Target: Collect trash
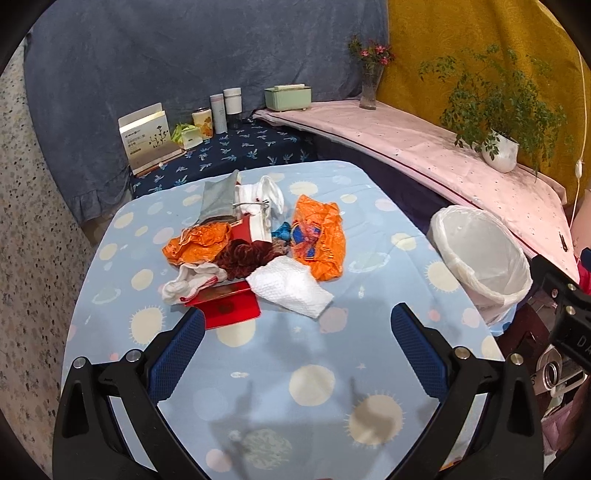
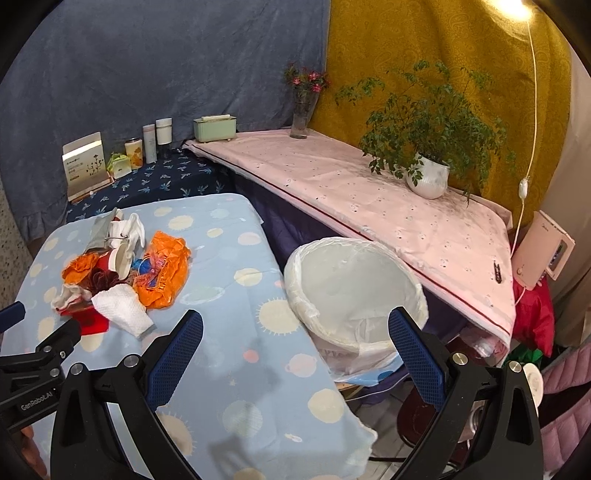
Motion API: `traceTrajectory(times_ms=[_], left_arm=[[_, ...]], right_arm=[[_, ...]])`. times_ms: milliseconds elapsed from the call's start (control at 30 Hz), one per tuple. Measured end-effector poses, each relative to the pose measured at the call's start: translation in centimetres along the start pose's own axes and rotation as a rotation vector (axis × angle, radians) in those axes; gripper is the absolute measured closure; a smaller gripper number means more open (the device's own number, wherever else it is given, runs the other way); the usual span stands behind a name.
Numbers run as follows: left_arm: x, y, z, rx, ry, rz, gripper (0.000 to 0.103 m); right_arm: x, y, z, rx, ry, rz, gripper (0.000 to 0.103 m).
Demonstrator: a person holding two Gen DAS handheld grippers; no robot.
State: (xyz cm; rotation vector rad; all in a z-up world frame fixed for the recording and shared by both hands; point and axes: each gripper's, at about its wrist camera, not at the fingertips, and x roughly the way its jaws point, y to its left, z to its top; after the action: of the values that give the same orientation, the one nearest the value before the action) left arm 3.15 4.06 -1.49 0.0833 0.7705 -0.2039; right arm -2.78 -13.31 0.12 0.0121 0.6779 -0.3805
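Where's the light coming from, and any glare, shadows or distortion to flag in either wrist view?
Right wrist view: a bright lamp blows out at the top edge. Left wrist view: soft shadows of the left hand-held gripper fall on the blue tablecloth towards the camera; no hard glare. Both views: strong fisheye bending, dark corners, and the pink shelf edge bows.

- A table covered with a pale blue cloth printed with suns and planets carried a heap of litter on its far half.
- In the heap lay a crumpled orange plastic bag, a smaller orange wrapper, a white paper towel, a flat red envelope, a dark red crinkled scrap, white cloth pieces and a grey pouch.
- The near half of the cloth lay bare.
- A white-lined waste bin stood at the table's right edge; what it rested on could not be told.
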Motion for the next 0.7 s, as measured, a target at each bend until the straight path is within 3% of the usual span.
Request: traceTrajectory(times_ms=[367, 700], left_arm=[[4.5, 8.4, -0.3, -0.117, 0.059, 0.087, 0.007], [7.5, 12.8, -1.7, -0.160, 0.107, 0.132, 0.007]], right_arm=[[4.5, 5.5, 0.5, -0.016, 0.029, 0.082, 0.007], [8.2, 13.4, -0.3, -0.112, 0.082, 0.242, 0.007]])
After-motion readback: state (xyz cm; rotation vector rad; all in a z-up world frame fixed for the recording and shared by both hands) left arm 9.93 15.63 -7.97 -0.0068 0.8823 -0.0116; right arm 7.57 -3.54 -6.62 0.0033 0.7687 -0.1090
